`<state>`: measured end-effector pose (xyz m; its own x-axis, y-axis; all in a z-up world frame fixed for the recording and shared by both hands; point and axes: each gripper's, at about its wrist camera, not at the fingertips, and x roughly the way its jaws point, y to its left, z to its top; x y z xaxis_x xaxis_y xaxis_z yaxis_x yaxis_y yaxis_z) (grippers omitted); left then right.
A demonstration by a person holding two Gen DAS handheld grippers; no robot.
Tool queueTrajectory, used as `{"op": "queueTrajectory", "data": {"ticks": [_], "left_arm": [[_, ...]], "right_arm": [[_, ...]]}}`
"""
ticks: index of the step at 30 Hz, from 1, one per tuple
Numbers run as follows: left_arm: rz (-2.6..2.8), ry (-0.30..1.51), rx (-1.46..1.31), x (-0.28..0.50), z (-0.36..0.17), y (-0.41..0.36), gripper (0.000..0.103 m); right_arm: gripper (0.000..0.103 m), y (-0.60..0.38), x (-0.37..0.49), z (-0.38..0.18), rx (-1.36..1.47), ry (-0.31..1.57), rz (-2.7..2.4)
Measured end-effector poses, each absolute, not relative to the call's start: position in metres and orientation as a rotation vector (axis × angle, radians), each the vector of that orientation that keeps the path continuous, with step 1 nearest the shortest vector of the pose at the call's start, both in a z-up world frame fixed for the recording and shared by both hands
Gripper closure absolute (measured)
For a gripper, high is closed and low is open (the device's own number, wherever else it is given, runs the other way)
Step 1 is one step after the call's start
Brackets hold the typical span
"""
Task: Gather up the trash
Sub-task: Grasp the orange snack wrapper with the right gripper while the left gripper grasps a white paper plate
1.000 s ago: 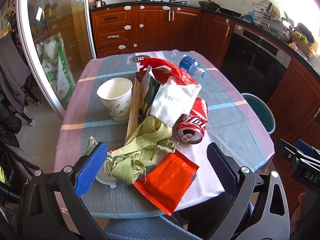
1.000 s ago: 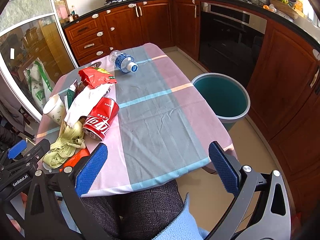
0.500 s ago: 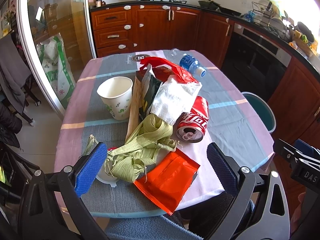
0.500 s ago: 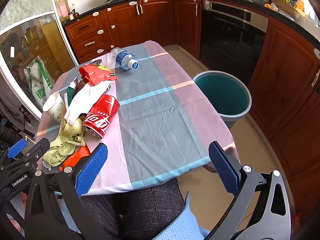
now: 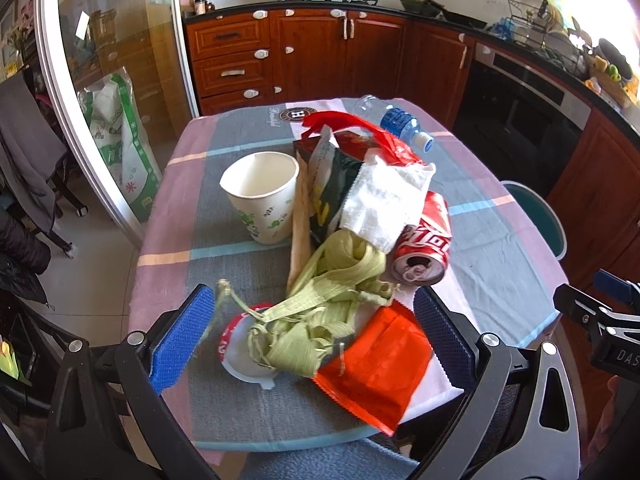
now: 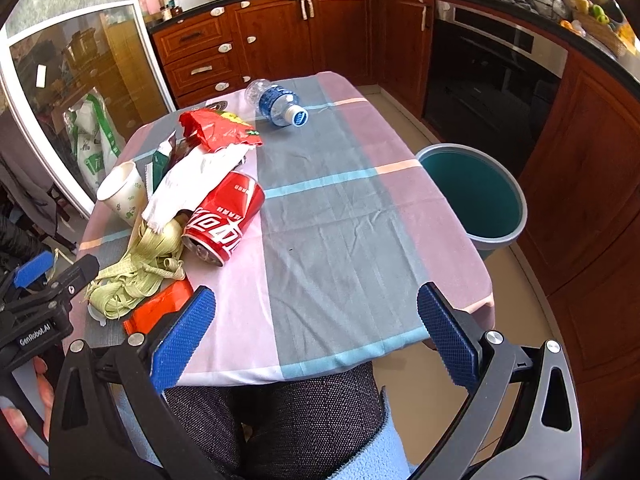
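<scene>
A heap of trash lies on the checked tablecloth (image 5: 492, 236): a green tangle of strips (image 5: 320, 300), an orange-red wrapper (image 5: 376, 364), a white round lid (image 5: 240, 352), a red soda can (image 5: 426, 242) on its side, a white tissue (image 5: 380, 204), a paper cup (image 5: 262, 196), snack bags (image 5: 332, 184) and a water bottle (image 5: 400, 122). My left gripper (image 5: 316, 328) is open, its fingers either side of the green tangle and wrapper. My right gripper (image 6: 316, 328) is open over the table's near edge, with nothing between its fingers. The can (image 6: 224, 216) lies to its left.
A teal bin (image 6: 476, 196) stands on the floor off the table's right side. Wooden cabinets (image 6: 304, 28) and an oven (image 6: 492, 88) line the back and right. A glass door (image 5: 104, 92) is at left. The person's lap (image 6: 288, 412) is under the near edge.
The left gripper has moved forward and down toward the heap, so the green tangle and orange-red wrapper now sit between its fingers. The right gripper has edged slightly forward.
</scene>
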<state>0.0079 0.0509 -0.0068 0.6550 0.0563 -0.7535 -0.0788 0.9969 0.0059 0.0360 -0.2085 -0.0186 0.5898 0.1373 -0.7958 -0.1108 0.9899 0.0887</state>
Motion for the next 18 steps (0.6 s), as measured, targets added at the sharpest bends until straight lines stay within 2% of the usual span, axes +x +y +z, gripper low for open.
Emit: {"op": "queueTrajectory", "data": {"ticks": [9,18], "left_arm": [[0.089,0.930,0.004,-0.002,-0.036,0.103,0.004],[0.027,0.963,-0.034,-0.006,-0.055,0.121,0.004]], "right_arm": [[0.006,-0.147,0.046,-0.045,-0.085,1.027,0.388],[0.006,-0.085,0.053,-0.087,-0.175,1.161,0.573]]}}
